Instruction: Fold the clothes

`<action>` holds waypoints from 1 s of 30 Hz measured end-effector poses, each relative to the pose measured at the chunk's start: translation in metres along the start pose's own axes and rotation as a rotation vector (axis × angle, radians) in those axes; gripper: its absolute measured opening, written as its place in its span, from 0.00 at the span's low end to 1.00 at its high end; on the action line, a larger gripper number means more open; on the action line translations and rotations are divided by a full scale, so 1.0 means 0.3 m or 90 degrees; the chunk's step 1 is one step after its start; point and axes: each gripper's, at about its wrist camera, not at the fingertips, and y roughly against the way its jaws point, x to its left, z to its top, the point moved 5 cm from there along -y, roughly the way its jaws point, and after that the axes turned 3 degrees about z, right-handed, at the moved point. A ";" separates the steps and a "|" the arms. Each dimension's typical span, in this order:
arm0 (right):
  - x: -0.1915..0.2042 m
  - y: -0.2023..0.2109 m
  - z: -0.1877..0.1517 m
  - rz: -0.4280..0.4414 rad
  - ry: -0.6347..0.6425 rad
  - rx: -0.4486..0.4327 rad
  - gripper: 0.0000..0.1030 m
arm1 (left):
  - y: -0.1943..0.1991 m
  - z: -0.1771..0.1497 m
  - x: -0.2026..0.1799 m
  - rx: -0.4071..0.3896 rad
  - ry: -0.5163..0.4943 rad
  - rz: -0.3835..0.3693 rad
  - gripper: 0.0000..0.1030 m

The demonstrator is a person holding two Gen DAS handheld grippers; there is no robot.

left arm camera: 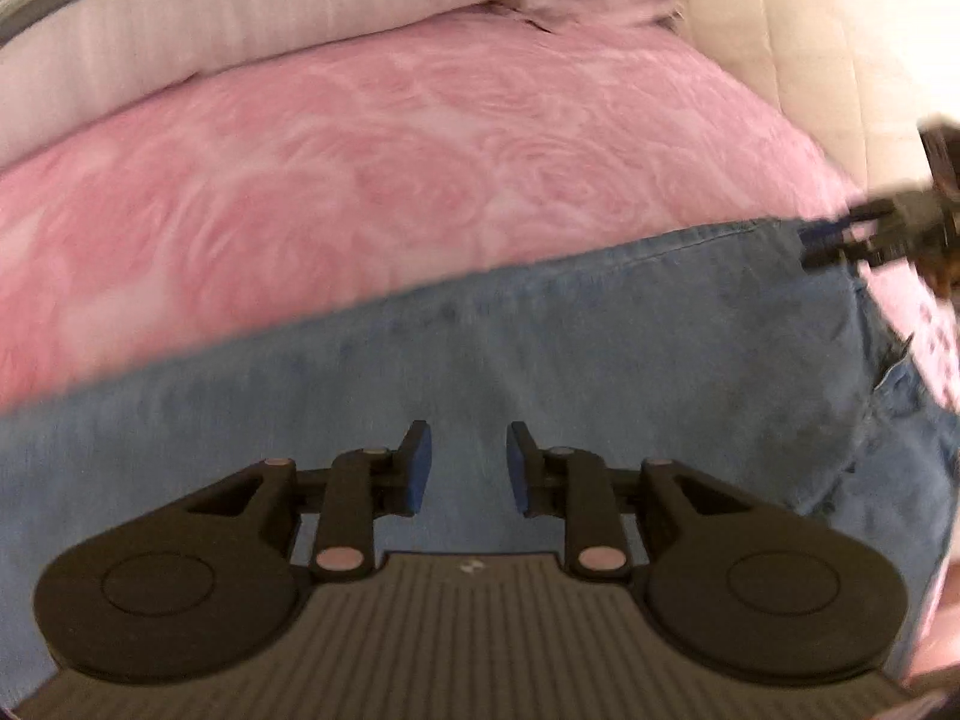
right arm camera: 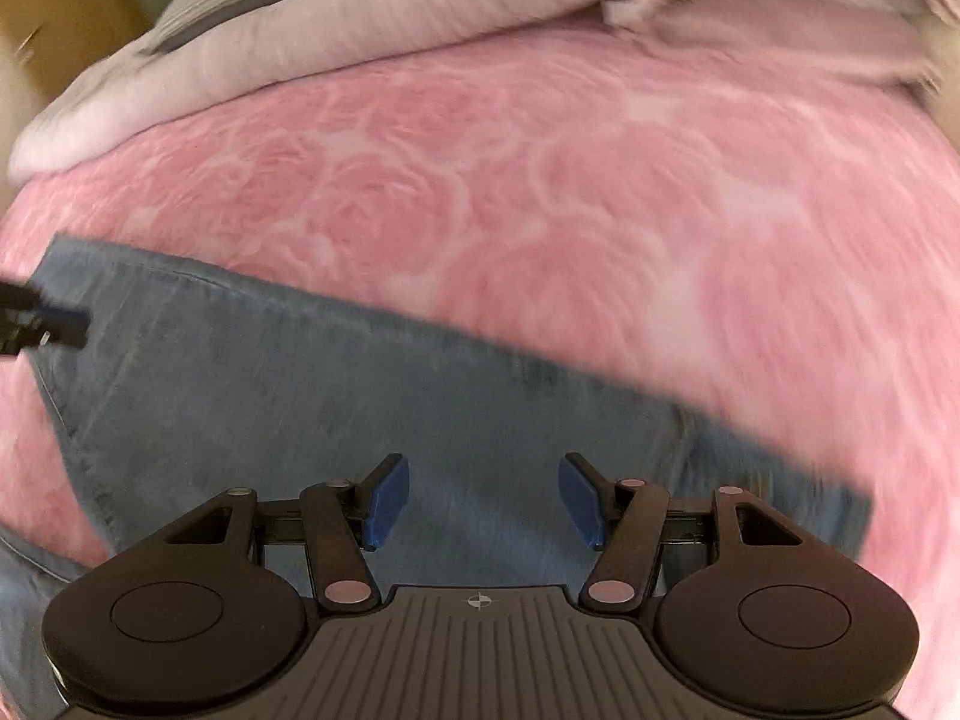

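Note:
A pair of blue jeans (left arm camera: 540,348) lies flat on a pink rose-patterned bedspread (left arm camera: 360,168). My left gripper (left arm camera: 468,468) hovers over the denim with its blue-padded jaws open and empty. My right gripper (right arm camera: 483,501) is also over the jeans (right arm camera: 288,384), open and empty. The right gripper shows at the right edge of the left wrist view (left arm camera: 840,240), near the jeans' far corner. The left gripper's tip shows at the left edge of the right wrist view (right arm camera: 54,324), at the other corner.
A pale pink folded duvet (left arm camera: 300,6) lies along the back of the bed, also seen in the right wrist view (right arm camera: 360,12). A cream quilted surface (left arm camera: 840,48) is at the back right. Brown wood (right arm camera: 66,18) shows at the far left.

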 end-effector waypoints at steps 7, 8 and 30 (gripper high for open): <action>-0.099 -0.115 0.088 -0.010 0.104 0.054 0.58 | -0.122 0.113 0.084 0.053 -0.167 0.024 0.27; -0.115 -0.129 0.097 -0.012 0.118 0.063 0.58 | -0.135 0.117 0.096 0.064 -0.194 0.026 0.31; 0.011 -0.052 0.004 -0.147 0.312 0.048 0.09 | 0.015 0.005 0.079 0.010 -0.302 0.102 0.03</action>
